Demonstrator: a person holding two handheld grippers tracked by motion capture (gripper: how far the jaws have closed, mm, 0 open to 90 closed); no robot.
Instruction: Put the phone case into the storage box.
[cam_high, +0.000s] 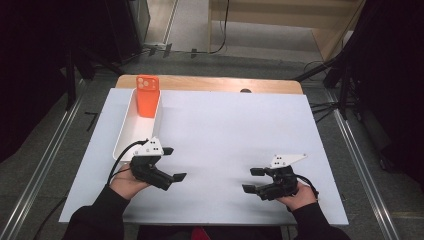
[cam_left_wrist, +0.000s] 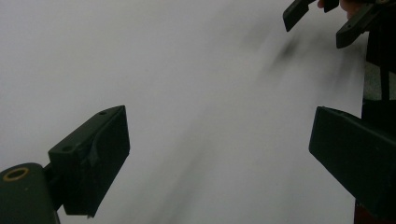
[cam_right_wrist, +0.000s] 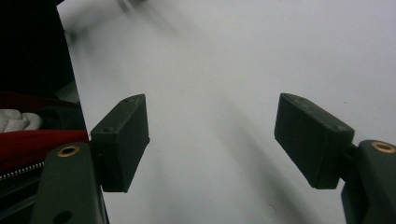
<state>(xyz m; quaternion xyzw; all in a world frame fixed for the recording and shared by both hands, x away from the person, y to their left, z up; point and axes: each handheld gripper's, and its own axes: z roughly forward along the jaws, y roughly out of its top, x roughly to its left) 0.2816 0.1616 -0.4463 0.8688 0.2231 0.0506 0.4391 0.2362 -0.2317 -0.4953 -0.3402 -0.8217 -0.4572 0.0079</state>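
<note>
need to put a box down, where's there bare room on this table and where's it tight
The widest free patch is the white table top right of the white tray and beyond both grippers. The strip between the left gripper and right gripper is bare too. It is crowded at the left edge, where the tray holds an orange phone.

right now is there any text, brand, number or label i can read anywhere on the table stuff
None can be read.
orange phone leaning in the white tray: back shows camera lenses, no legible logo.
left gripper and right gripper: no legible markings.
white table: blank.
</note>
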